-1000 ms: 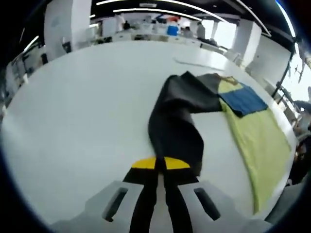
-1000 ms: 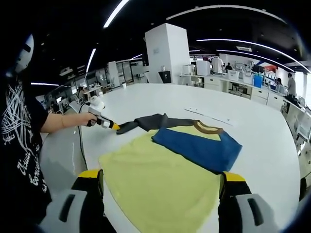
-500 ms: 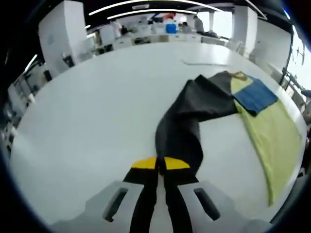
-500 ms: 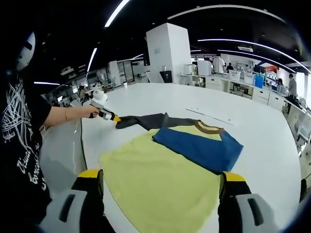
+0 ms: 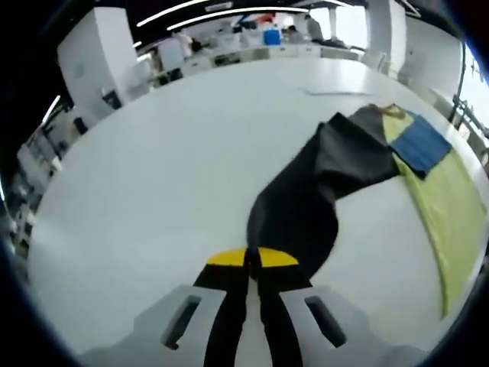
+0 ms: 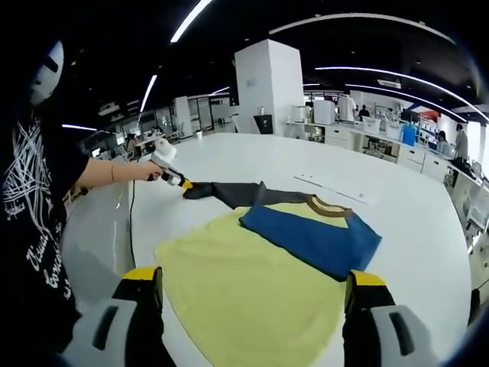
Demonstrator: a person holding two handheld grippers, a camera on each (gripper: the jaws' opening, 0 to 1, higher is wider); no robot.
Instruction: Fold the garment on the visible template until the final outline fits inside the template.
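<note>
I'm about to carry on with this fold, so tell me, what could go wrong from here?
The left gripper is shut on the dark sleeve, stretched away from the yellow body. Pulling further could drag the shirt across the table and undo the blue sleeve already folded over. The right gripper is open above the body, pinning nothing, so the shirt is free to slide.

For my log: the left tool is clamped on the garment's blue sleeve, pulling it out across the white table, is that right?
Not quite: the sleeve in the left tool is dark grey, not blue, as the left gripper view shows. The blue part lies folded on the yellow-green body. The rest holds: the tool is clamped, stretching it across the white table.
</note>
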